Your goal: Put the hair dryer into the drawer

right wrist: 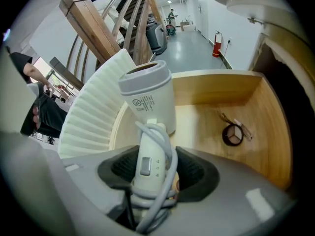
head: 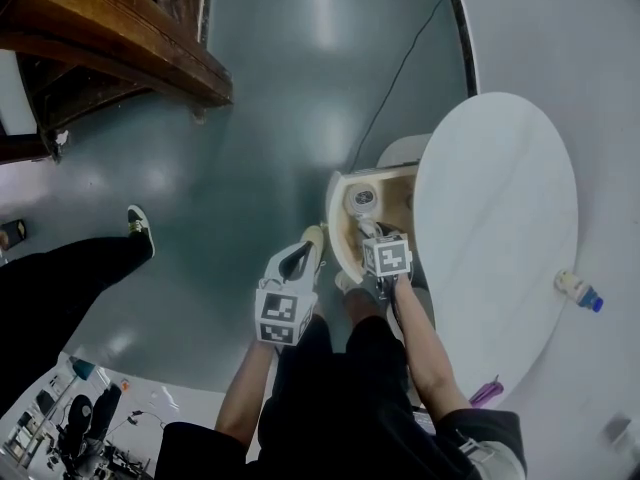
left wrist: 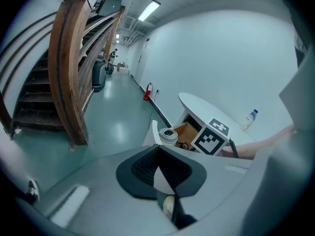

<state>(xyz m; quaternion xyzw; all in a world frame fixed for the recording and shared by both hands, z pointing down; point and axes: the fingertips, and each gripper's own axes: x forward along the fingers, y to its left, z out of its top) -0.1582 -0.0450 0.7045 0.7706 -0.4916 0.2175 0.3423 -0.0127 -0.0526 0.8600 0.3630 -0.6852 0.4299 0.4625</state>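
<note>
A white hair dryer (right wrist: 147,102) with its cord wound round the handle hangs in my right gripper (right wrist: 150,168), which is shut on that handle. Its barrel points down into the open wooden drawer (right wrist: 246,97), just inside the ribbed white drawer front (right wrist: 91,117). From the head view, the right gripper (head: 370,233) is over the drawer (head: 338,218) with the hair dryer (head: 362,200) in it. My left gripper (head: 310,240) hangs beside the drawer, over the floor, shut on nothing. In the left gripper view the pads (left wrist: 142,168) meet, and the hair dryer (left wrist: 168,135) shows beyond them.
The drawer belongs to a round white table (head: 500,218) that carries a small bottle (head: 578,290). A small round compact (right wrist: 232,133) lies on the drawer floor. A wooden staircase (head: 100,38) rises at the upper left, and another person's leg (head: 60,288) is at the left.
</note>
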